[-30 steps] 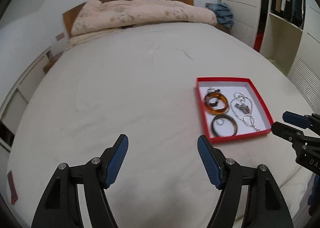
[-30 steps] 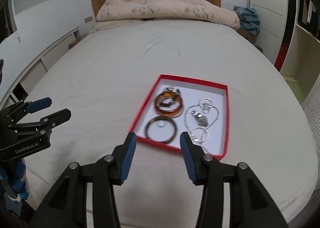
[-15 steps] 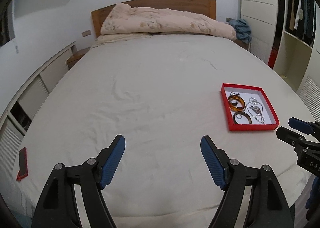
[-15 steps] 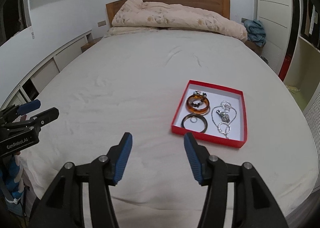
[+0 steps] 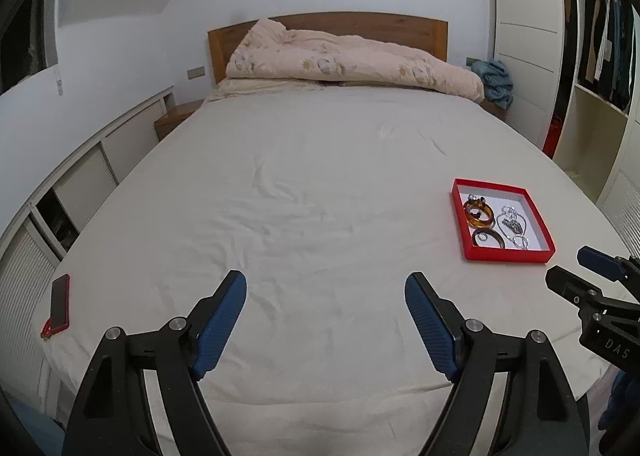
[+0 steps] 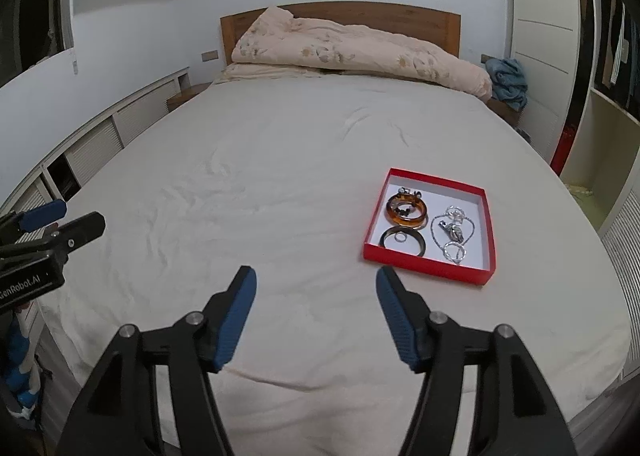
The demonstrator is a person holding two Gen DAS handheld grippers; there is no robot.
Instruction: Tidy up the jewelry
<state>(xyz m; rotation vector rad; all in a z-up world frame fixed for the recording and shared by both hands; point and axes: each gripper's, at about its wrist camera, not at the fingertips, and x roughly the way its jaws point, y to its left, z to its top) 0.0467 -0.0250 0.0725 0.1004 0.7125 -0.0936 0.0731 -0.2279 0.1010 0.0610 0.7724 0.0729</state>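
Red jewelry tray point(image 6: 430, 270) on the bed point(image 6: 280, 176), holding an amber bangle point(image 6: 406, 210) (stiff, slippery; grasp across its rim) and a limp silver necklace point(image 6: 452, 234). Left gripper point(image 5: 326, 318) and right gripper point(image 6: 312, 310) spread, just been opening, empty.

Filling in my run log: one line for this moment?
left gripper: open, empty | right gripper: open, empty | jewelry: in red box on bed
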